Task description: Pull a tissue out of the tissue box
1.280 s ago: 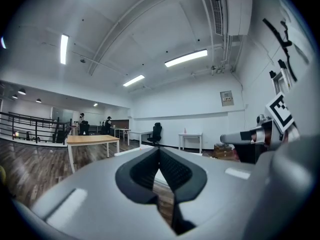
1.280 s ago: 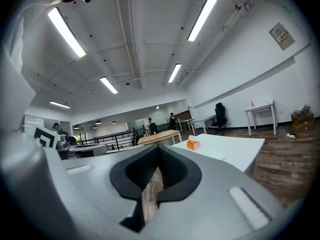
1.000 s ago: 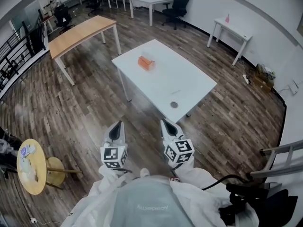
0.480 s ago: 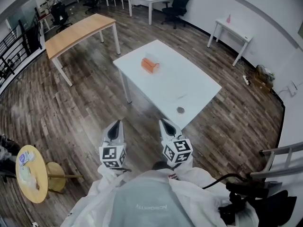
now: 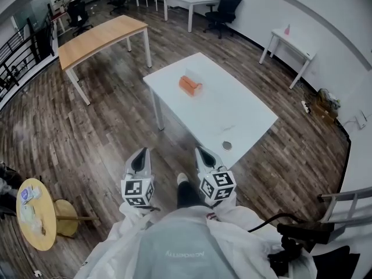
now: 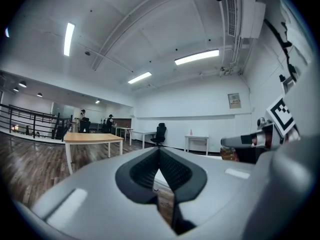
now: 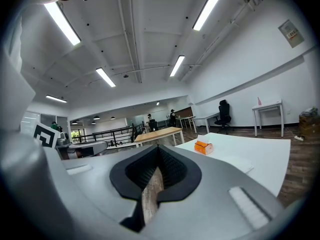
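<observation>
The left tool (image 5: 141, 153) was held low in front of the person, its jaws pressed together with nothing between them. The right tool (image 5: 202, 151) sat just beside it, at about the same height. Its jaws were likewise closed tip to tip and empty, with only a sliver of wooden floor (image 5: 104, 132) showing through the gap behind the tips. Both tools were over the floor, short of the white desk (image 5: 238, 112) and well apart from anything on it.

The orange tissue box (image 5: 190, 85) lay on the far part of that desk, a bit of white tissue showing at its top in the right gripper view. A small round object (image 5: 226, 146) sat near the desk's near corner, well apart from the box. Beyond the white desk stood a wooden desk (image 5: 102, 32) and a black office chair (image 5: 228, 4). A round yellow side table (image 5: 30, 217) stood at the person's left.
</observation>
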{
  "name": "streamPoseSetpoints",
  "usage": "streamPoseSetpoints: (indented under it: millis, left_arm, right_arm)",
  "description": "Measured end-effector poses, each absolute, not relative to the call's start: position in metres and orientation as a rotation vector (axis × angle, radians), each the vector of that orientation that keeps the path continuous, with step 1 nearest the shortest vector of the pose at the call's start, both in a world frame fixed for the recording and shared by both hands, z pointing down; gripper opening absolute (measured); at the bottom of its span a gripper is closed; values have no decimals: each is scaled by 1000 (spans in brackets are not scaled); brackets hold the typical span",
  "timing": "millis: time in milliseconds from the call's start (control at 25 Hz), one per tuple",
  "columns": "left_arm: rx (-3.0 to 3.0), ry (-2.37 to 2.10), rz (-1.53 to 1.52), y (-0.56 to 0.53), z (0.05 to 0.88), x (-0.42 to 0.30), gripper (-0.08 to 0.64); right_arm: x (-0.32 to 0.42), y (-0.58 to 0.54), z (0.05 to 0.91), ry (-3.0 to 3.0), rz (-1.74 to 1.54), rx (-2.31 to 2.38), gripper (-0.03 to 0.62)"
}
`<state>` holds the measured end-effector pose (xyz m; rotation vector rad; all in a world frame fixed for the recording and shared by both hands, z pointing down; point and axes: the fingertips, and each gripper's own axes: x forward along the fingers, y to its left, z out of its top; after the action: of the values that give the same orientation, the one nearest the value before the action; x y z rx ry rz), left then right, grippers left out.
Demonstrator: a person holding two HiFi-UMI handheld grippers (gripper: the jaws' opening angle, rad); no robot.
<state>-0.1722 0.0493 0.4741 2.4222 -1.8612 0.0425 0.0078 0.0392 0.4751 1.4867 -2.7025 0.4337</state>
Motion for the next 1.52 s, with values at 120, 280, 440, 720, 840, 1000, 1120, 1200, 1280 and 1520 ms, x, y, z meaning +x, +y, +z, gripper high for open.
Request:
streamPoseSetpoints:
  millis: [120, 280, 440, 720, 840, 1000, 1120, 1200, 1280, 1520]
  left_arm:
    - [2412, -1868, 60, 35, 477, -178, 0]
    - [2396, -1878, 75, 10, 481, -185, 0]
    - [2397, -1865, 94, -16, 483, -182, 0]
    - [2372, -1855, 115, -66, 488, -183, 0]
    - [2381, -1855, 119, -92, 485, -179, 0]
    - [2400, -1849, 131, -128, 479, -175, 0]
    - [2399, -1850, 147, -147, 481, -175, 0]
    - [2399, -1862, 156, -159, 479, -176, 0]
    - [2401, -1876, 161, -170, 476, -176, 0]
    - [2397, -1887, 188, -190, 476, -178, 0]
  right_arm:
    - [1, 21, 478, -2706, 451, 1475, 2]
    - [-6, -6, 482, -2714, 466, 1457, 2]
    - [-6, -34, 484, -2708, 490, 1455, 2]
    - [-11, -84, 486, -2697, 510, 1425, 2]
    - [-7, -108, 487, -2692, 518, 1425, 2]
    - [-8, -141, 485, -2695, 533, 1424, 2]
    - [-12, -162, 487, -2710, 560, 1416, 2]
    - [-14, -175, 486, -2723, 569, 1405, 2]
    - [-16, -186, 485, -2737, 571, 1393, 2]
    - [-21, -209, 488, -2751, 592, 1374, 2]
